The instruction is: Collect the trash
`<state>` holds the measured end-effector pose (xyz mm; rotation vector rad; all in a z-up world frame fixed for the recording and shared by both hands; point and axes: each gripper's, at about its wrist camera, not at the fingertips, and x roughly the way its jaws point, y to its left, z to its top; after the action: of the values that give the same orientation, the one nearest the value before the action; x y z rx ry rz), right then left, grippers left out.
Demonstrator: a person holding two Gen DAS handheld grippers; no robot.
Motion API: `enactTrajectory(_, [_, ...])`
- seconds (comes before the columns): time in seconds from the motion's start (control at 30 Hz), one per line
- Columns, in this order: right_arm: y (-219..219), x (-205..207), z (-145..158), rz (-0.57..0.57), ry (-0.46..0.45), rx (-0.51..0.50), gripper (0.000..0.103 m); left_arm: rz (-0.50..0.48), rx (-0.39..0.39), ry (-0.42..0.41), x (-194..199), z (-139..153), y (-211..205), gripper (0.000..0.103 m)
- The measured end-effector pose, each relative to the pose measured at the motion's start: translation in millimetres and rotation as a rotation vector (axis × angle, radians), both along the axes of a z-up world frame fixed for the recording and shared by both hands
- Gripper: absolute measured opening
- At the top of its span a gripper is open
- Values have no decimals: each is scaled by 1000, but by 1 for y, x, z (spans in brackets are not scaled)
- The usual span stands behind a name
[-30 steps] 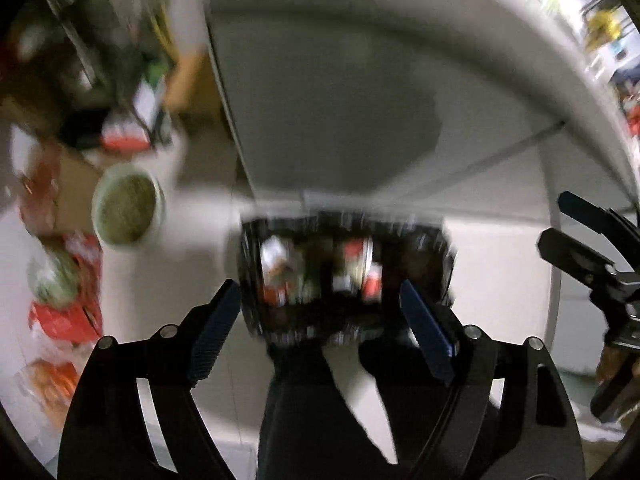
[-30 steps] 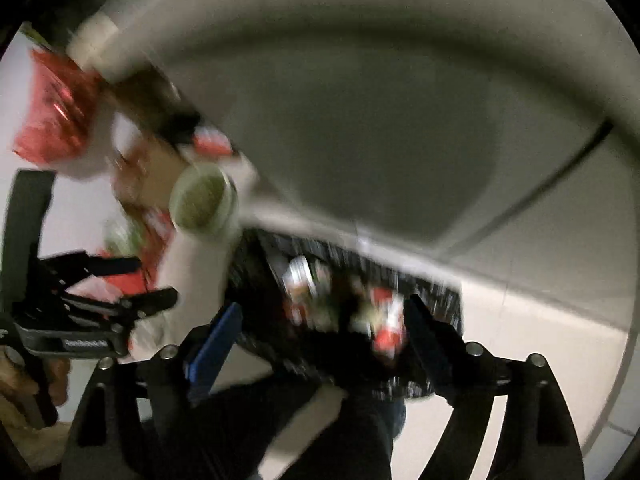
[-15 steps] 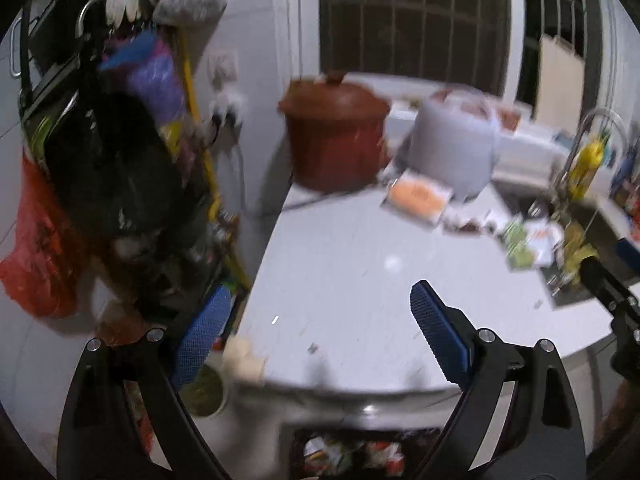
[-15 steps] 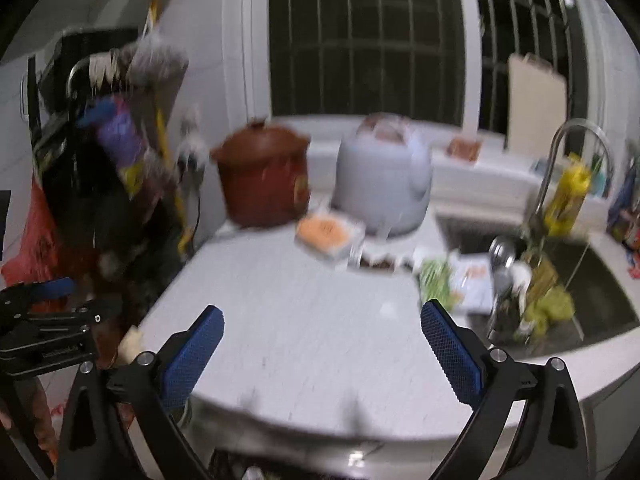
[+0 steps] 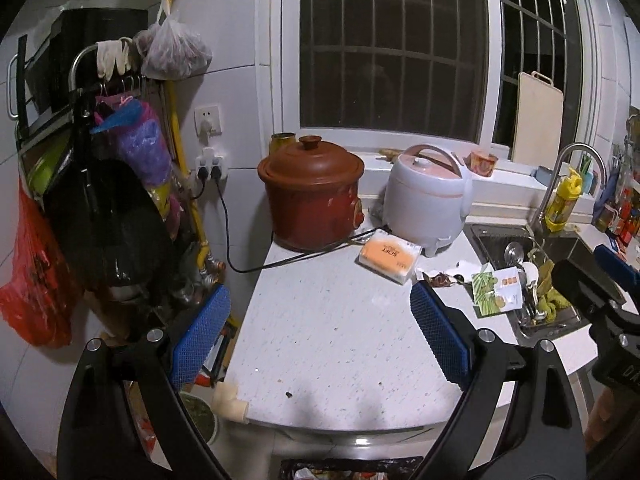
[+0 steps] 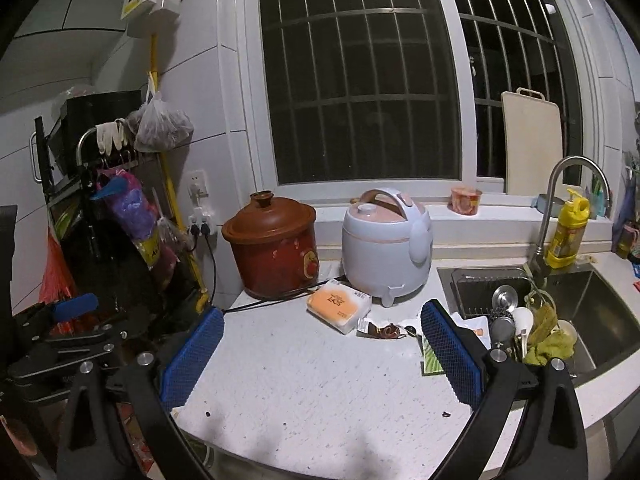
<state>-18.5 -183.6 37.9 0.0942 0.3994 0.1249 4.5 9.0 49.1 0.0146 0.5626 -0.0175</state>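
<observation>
Both grippers hang over the near edge of a white speckled surface (image 5: 332,320), each with its blue-padded fingers spread wide and nothing between them; the jaws of both have just been opening to this width. The left gripper (image 5: 320,336) frames bare surface, and so does the right gripper (image 6: 320,356).

The trash lies at the far right of the surface, beside the sink (image 6: 592,304). A torn brown wrapper (image 6: 380,331) lies flat just beyond and left of the right gripper's right finger (image 6: 450,354), apart from it. A green-printed packet (image 5: 496,288) lies just right of the wrapper, at the sink's edge; in the right wrist view that finger hides most of it. In the left wrist view both pieces sit just past the tip of the left gripper's right finger (image 5: 438,336), outside the gap. A few dark crumbs (image 5: 288,395) dot the near part of the surface.

An orange tissue pack (image 6: 338,306) lies farther back, left of the wrapper, in front of a brown clay cooker (image 6: 272,252) and a white rice cooker (image 6: 386,244). Below the near edge, the rim of a bin (image 5: 352,470) holding litter shows in the left wrist view.
</observation>
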Motion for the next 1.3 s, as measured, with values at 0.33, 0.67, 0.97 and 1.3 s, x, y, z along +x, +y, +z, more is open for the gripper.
enactTrajectory(0.33, [-5, 7, -5, 11, 35, 14, 98, 12, 2, 9, 2, 1, -1, 89])
enactTrajectory(0.67, [-8, 10, -9, 10, 53, 23, 98, 8, -2, 28, 10, -1, 3, 89])
enactTrajectory(0.97, [-6, 14, -10, 14, 65, 30, 98, 10, -3, 37, 10, -3, 3, 89])
enactTrajectory(1.3, [-6, 15, -13, 15, 76, 37, 98, 13, -10, 43, 11, -4, 3, 89])
